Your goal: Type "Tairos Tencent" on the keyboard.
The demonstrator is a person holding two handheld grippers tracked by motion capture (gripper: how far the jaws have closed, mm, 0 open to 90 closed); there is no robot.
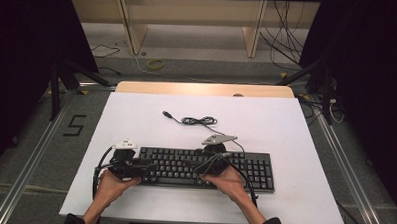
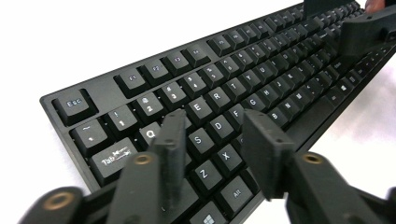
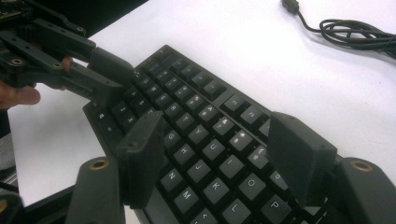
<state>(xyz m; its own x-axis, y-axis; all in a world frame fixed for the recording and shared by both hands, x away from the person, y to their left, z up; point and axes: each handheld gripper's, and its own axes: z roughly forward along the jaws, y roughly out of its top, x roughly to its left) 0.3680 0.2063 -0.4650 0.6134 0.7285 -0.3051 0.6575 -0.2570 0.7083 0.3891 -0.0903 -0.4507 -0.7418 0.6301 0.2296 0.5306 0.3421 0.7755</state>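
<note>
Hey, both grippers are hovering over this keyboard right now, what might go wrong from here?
1. The left gripper, jaws open, hangs over the keyboard near A, S and D; lowered, a jaw tip might catch a keycap or press two keys at once.
2. The keyboard cable lies loosely coiled behind the right gripper; a backward sweep might snag it.

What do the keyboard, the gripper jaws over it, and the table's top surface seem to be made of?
Keyboard: probably moulded plastic, matte black, with printed white legends and soft highlights on the keycaps.
Left gripper and right gripper: their jaws look like matte black plastic, perhaps printed; brass-coloured fasteners sit at the joints.
Table: a smooth white top, apparently laminate or board, with a light wood edge at the far side.
</note>
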